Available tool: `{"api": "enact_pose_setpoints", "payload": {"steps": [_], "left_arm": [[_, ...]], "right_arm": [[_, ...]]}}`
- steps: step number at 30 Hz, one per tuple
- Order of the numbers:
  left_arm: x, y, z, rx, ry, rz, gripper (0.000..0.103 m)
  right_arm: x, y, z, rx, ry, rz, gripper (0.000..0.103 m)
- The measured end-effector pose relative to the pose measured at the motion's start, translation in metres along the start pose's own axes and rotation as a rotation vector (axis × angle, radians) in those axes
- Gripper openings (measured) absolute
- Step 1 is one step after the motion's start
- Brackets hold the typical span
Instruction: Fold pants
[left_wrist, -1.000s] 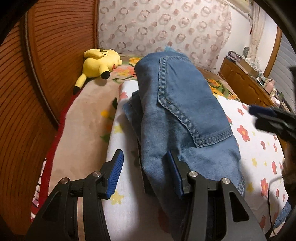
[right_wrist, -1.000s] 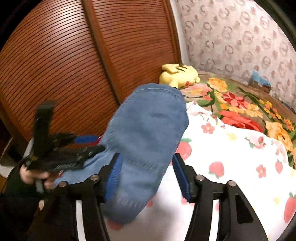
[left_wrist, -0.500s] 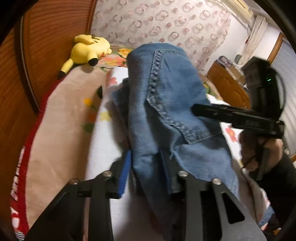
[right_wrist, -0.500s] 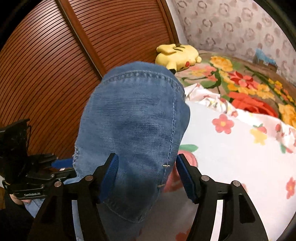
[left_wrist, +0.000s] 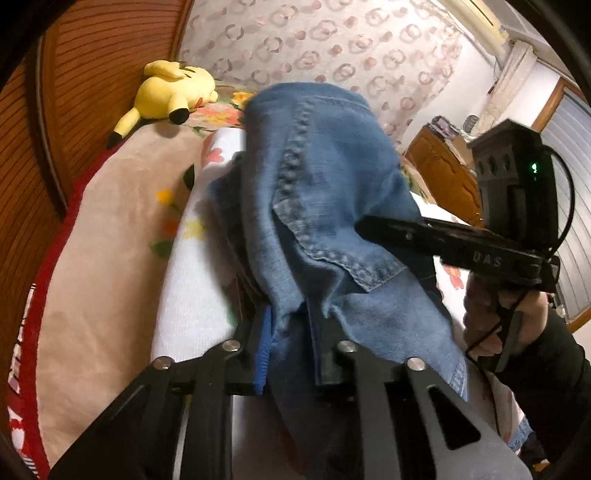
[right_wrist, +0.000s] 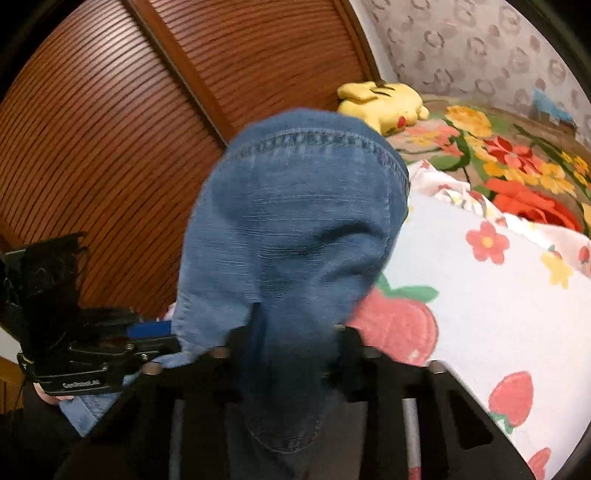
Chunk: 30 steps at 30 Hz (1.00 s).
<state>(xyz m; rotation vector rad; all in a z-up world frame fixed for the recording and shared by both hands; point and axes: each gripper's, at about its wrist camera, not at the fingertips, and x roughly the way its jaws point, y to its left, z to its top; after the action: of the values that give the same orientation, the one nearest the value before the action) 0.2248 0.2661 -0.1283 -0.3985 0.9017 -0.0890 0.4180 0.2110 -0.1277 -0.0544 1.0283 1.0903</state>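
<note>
The blue jeans (left_wrist: 332, 206), toward twelve o'clock, have just been clamped by left tongs (left_wrist: 290, 354) and right tongs (right_wrist: 295, 332).

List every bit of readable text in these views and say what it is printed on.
"DAS": on the side of the right tool's body, left wrist view.
White label on the left tool's body, right wrist view: blurred, roughly "GenRobot.AI", not certain.
Red bedding edge: markings unreadable.
</note>
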Motion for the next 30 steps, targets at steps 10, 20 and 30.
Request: {"api": "enact_pose_setpoints", "payload": {"steps": [10,20,30], "left_arm": [[-0.051,0.002,0.001,-0.019,-0.116,-0.027,0.007],[-0.122,0.022,0.036,-0.009,-0.284,0.037,0.007],[-0.027,0.024,0.087,0.136,-0.114,0.206,0.004]], "right_arm": [[-0.036,0.064,0.023,-0.18,-0.108,0.081,0.014],[-0.049,0.104,0.06,-0.243,-0.232,0.201,0.014],[0.015,-0.014,0.033,-0.012,-0.08,-0.122,0.021]]}}
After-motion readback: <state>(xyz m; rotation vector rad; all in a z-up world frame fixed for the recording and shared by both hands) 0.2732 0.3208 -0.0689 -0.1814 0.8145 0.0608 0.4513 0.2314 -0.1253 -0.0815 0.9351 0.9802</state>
